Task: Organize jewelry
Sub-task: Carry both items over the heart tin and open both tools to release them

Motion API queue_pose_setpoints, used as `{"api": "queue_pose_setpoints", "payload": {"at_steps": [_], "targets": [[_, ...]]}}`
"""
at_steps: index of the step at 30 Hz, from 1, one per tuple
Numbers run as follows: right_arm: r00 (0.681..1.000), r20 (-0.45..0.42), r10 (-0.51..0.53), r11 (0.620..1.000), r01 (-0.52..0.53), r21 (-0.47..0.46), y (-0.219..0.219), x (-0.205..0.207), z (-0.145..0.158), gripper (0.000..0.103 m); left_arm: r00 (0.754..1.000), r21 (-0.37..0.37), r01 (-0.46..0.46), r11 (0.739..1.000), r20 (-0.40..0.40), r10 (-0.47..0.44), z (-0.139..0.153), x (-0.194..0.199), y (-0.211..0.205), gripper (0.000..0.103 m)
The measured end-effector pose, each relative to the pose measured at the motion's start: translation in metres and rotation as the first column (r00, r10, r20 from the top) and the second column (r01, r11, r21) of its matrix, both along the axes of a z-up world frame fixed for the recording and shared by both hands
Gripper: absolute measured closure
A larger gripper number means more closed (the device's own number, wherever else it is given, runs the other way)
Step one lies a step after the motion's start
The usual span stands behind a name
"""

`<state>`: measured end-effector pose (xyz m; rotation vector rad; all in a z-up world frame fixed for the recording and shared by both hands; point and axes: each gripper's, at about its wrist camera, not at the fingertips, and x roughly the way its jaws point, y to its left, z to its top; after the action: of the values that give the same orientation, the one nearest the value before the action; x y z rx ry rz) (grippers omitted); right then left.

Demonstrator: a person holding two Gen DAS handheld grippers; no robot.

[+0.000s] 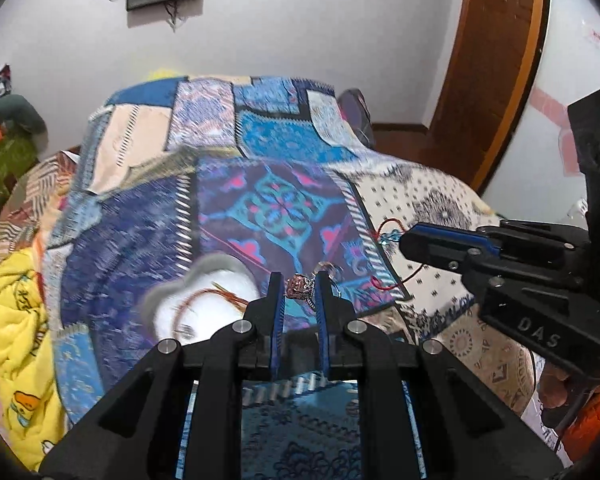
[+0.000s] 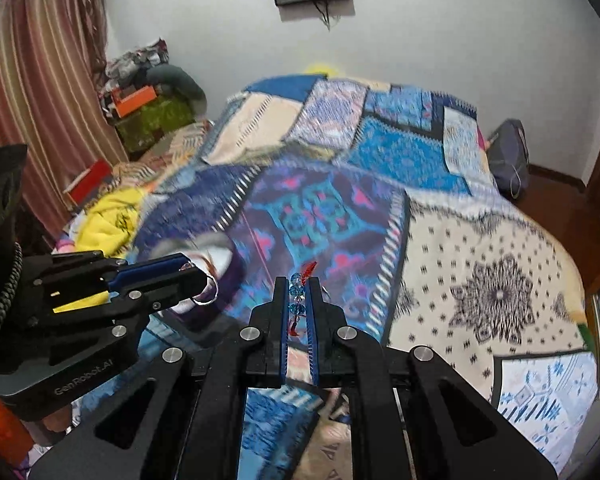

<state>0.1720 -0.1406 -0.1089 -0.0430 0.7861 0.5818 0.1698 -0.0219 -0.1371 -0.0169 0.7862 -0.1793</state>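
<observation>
While both tools hover above patchwork bedspread (image 1: pixel 284 208), left gripper (image 1: pixel 299 292) pinches jewelled ring (image 1: pixel 299 289) at fingertips. Right gripper (image 2: pixel 299 300) clamps blue-bead bracelet (image 2: pixel 297 293), beads lined along finger axis, red cord (image 1: pixel 392 226) looping out. White cloud-shaped dish (image 1: pixel 204 296) lies just left of and below ring, blurred; left tool nearer, likely drop spot.
</observation>
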Motion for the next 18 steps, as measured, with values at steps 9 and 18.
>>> {"api": "queue_pose_setpoints", "payload": {"at_steps": [9, 18], "targets": [[0.998, 0.047, 0.030, 0.999, -0.031, 0.025, 0.025, -0.005, 0.022, 0.096, 0.996, -0.005, -0.057, 0.998, 0.070, 0.057, 0.023, -0.011, 0.033, 0.089], [0.993, 0.080, 0.088, 0.995, -0.092, 0.042, 0.059, -0.007, 0.035, 0.096, 0.989, 0.004, -0.115, 0.993, 0.099, 0.114, 0.034, -0.017, 0.073, 0.089]]}}
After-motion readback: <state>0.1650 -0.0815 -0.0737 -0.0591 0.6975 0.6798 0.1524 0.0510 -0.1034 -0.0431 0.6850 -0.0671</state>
